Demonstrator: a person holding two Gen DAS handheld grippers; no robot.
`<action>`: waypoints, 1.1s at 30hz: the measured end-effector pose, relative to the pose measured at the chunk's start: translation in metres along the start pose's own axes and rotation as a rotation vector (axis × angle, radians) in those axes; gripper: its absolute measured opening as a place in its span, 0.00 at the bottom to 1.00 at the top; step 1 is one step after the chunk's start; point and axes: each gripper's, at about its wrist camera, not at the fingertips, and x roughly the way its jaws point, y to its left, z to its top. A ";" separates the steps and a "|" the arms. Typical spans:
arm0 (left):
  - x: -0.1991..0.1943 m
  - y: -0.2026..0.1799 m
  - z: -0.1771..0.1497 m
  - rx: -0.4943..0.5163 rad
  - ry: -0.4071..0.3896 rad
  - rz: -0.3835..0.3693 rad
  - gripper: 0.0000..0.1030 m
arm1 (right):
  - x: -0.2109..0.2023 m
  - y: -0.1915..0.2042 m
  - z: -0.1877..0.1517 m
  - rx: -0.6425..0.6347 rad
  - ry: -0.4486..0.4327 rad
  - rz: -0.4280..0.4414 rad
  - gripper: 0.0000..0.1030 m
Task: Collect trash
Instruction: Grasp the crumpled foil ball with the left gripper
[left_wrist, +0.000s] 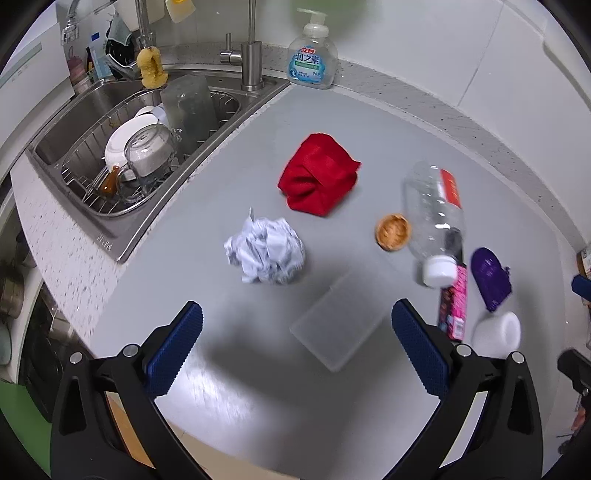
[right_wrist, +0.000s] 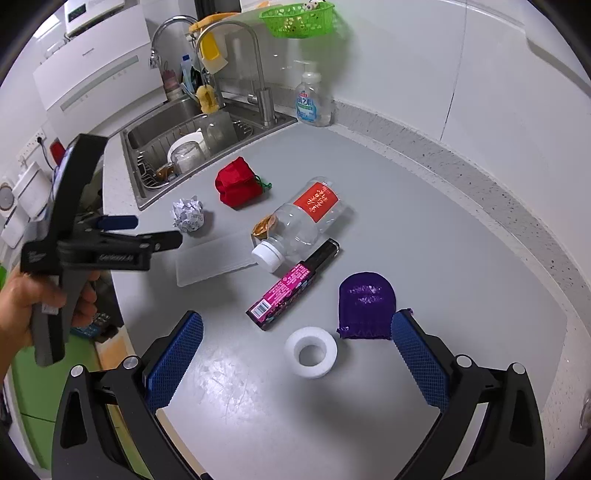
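I am holding my left gripper (left_wrist: 295, 332) above the counter (left_wrist: 236, 387), its blue pads (left_wrist: 177, 347) spread wide with nothing between them, hovering over a clear lid (left_wrist: 334, 325) lying flat near the counter's front edge. In the right wrist view my left hand (right_wrist: 22, 302) is gripping that tool's handle beyond the counter's left edge. My right gripper (right_wrist: 297, 354) is likewise gaping and empty, with a white tape roll (right_wrist: 311, 352) sitting on the surface between its fingers and a purple pouch (right_wrist: 365, 306) just beside the right pad. A crumpled paper ball (left_wrist: 264, 251) is lying toward the sink (left_wrist: 110, 147) edge, just ahead of the left gripper. A red cloth (left_wrist: 317, 177) is sitting farther back, mid-counter. An empty bottle (right_wrist: 306, 221) is lying on its side, its white cap toward me, touching a small orange cup (left_wrist: 393, 232) and a pink-and-black tube (right_wrist: 291, 282). A soap dispenser (left_wrist: 313, 55) is standing at the back edge, beside the faucet (left_wrist: 251, 55).
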 end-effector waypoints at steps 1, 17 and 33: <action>0.005 0.002 0.004 0.002 0.002 0.001 0.97 | 0.002 0.000 0.001 0.000 0.003 -0.001 0.95; 0.051 0.011 0.024 0.021 0.047 0.038 0.55 | 0.015 -0.018 0.000 0.035 0.038 -0.013 0.95; 0.024 0.005 0.020 0.034 -0.002 0.009 0.33 | 0.021 -0.020 0.000 0.048 0.044 -0.017 0.95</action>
